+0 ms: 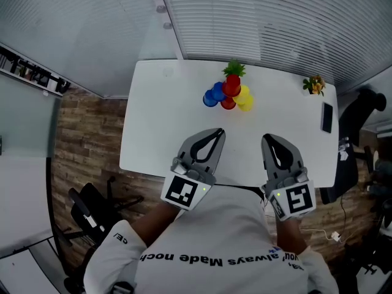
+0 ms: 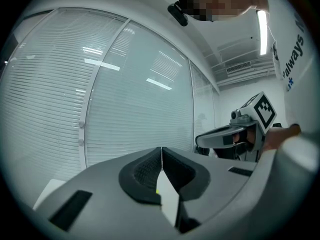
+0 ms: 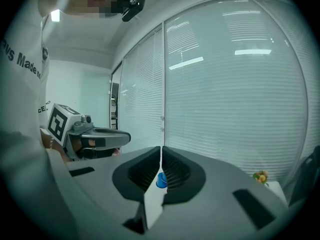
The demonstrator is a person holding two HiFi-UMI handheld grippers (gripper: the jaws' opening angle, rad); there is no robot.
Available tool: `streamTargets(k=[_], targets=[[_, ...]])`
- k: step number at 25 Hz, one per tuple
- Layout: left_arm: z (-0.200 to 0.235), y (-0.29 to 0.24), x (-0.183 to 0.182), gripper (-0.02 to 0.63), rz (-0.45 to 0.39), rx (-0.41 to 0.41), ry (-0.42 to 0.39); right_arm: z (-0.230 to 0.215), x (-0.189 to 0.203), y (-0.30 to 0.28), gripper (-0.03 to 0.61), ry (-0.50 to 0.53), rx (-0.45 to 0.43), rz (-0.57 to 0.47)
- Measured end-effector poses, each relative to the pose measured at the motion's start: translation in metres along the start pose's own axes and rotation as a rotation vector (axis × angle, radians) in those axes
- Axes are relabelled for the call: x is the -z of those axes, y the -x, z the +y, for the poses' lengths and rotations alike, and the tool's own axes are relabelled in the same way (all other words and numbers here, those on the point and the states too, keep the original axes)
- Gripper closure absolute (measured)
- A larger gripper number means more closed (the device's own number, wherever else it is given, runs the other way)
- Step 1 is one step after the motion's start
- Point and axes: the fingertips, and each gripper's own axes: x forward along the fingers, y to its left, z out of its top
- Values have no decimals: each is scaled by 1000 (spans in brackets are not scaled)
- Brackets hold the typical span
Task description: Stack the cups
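Note:
A cluster of cups stands at the far middle of the white table (image 1: 159, 115): blue cups (image 1: 212, 96), red cups (image 1: 231, 88) and yellow cups (image 1: 244, 98), bunched close together. A green leafy top (image 1: 234, 68) rises behind them. My left gripper (image 1: 218, 131) and right gripper (image 1: 267, 138) hover side by side over the near table edge, well short of the cups. Both are shut with nothing held. In the right gripper view a blue cup (image 3: 161, 180) peeks through the hollow behind the shut jaws. The left gripper view looks at the window blinds.
A dark phone (image 1: 327, 116) lies near the table's right edge, and a small flower pot (image 1: 315, 85) stands at the far right corner. Office chairs stand at the left (image 1: 92, 210) and right (image 1: 361, 109) of the table. Blinds cover the window behind.

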Motion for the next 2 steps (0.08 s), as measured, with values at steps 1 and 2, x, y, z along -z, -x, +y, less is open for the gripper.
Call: streamTargets(k=[1,2], targets=[[0,1,0,592,-1,-1,0,0,-1,0,561,1,3,-3],[-1,2,1,592,-2,-1,0,0,-1,1,561,2,5,-5]])
